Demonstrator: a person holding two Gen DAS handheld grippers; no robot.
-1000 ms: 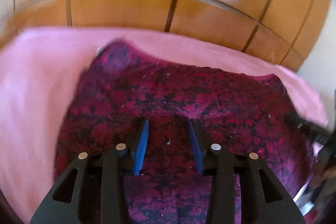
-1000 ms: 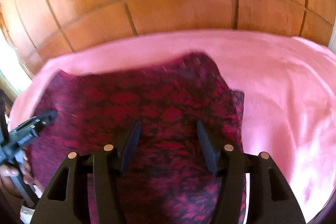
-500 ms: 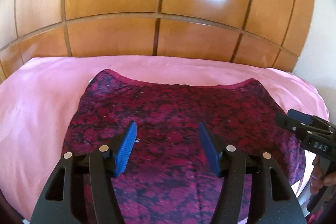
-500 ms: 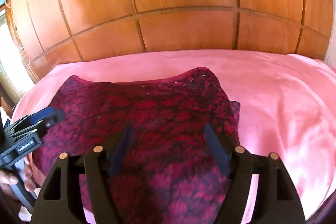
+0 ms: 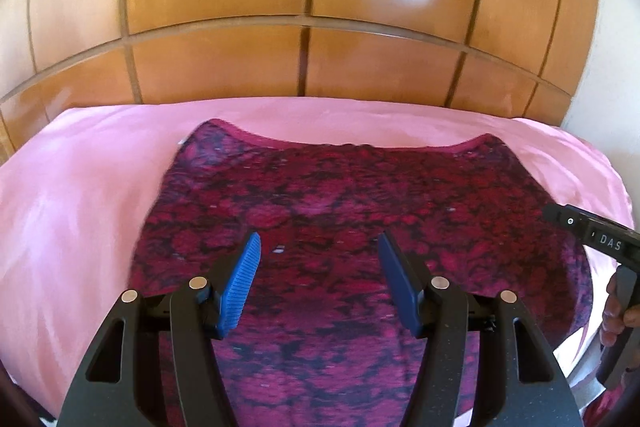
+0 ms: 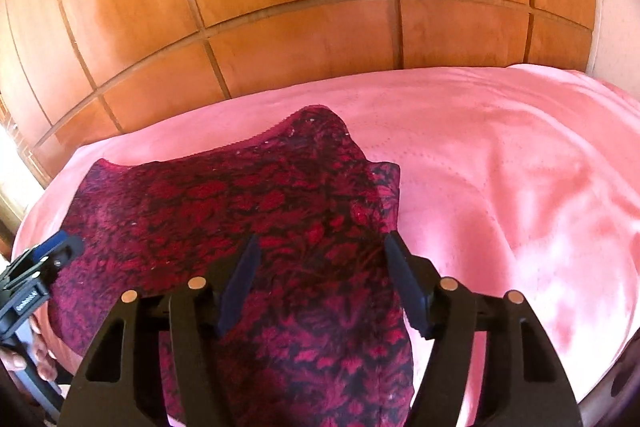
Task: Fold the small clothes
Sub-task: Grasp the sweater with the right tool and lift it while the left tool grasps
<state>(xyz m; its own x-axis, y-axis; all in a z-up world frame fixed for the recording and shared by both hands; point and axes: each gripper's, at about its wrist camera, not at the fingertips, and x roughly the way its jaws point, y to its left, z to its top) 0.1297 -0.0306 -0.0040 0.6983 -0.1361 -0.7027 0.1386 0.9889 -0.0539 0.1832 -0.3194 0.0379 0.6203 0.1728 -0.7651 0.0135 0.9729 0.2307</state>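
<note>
Both the left hand-held gripper [image 5: 318, 255] and the right hand-held gripper [image 6: 320, 255] hover with jaws spread, empty, above the garment [image 5: 360, 199] lying flat on the bed [image 5: 80, 187] ahead.

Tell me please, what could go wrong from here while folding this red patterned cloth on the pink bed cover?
Both the left gripper and the right gripper are open above the red floral garment, gripping nothing. Closing there could pinch the pink bedspread together with the fabric. On the right side a lower layer sticks out, so a fold may come out uneven.
</note>
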